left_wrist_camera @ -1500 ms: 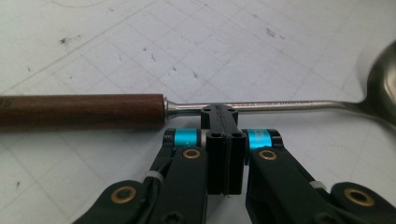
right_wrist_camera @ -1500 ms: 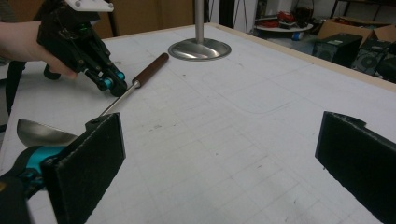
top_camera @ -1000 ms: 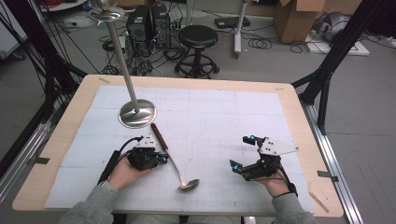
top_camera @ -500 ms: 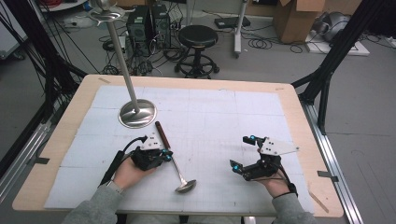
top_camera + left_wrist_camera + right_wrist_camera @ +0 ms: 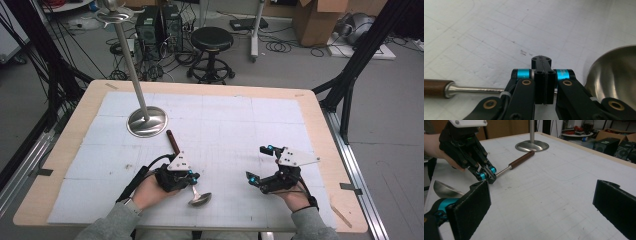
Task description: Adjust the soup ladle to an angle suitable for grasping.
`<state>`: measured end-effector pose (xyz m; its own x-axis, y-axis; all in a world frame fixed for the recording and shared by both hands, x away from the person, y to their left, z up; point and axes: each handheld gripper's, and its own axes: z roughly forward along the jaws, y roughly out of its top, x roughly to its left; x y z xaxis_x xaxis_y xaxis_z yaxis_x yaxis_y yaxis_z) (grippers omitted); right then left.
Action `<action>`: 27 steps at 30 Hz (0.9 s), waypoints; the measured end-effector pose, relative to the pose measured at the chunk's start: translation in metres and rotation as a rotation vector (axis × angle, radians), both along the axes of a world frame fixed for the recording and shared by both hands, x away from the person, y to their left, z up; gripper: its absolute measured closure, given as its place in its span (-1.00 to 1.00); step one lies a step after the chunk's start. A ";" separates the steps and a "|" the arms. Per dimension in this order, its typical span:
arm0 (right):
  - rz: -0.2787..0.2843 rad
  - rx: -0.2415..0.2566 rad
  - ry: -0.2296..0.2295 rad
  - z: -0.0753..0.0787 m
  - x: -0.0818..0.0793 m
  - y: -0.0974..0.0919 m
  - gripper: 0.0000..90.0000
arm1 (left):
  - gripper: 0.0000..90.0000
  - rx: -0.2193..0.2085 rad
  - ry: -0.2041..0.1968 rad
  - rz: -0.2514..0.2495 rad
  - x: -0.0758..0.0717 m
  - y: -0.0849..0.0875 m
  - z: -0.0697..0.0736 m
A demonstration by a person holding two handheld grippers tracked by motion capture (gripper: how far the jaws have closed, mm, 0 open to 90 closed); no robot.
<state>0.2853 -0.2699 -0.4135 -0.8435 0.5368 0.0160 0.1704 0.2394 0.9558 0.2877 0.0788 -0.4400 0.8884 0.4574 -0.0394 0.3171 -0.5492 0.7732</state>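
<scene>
While clamped on the metal shaft of the ladle (image 5: 187,172), left gripper (image 5: 192,181) with wooden handle (image 5: 173,141) behind it toward the stand base (image 5: 146,121), bowl (image 5: 199,199) just below its 2 jaws. Farther right, right gripper (image 5: 260,165) spread wide, grasping nothing, well apart from the ladle.

Ladle (image 5: 190,175) lying on the table (image 5: 320,125) near the front edge, left of centre; bowl end toward the person, handle end away, aimed at the base of the stand (image 5: 146,121), seemingly just short of touching it. Stand at the left rear of the table. Left gripper (image 5: 192,181) over the ladle's shaft, just behind the bowl. Right gripper (image 5: 260,165) well apart to the right, at about the same depth.
</scene>
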 end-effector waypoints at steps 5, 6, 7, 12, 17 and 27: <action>0.002 0.000 0.000 0.000 0.000 0.000 -0.99 | 0.99 0.001 0.019 -0.027 -0.003 -0.004 -0.001; 0.003 0.000 0.000 0.000 0.000 0.000 -0.99 | 0.99 0.005 0.024 -0.036 -0.004 -0.005 -0.002; 0.004 -0.001 -0.002 0.000 0.001 0.000 -0.99 | 0.99 0.011 0.025 -0.042 -0.005 -0.006 -0.002; 0.001 -0.002 -0.001 0.000 0.000 0.000 -0.99 | 1.00 0.024 0.031 -0.074 -0.010 -0.012 -0.004; 0.001 -0.002 0.001 0.000 0.001 0.000 -0.99 | 1.00 0.036 0.031 -0.094 -0.011 -0.012 -0.003; 0.000 0.001 -0.003 0.000 0.000 -0.001 -0.99 | 0.99 0.028 0.016 -0.112 -0.013 -0.007 -0.005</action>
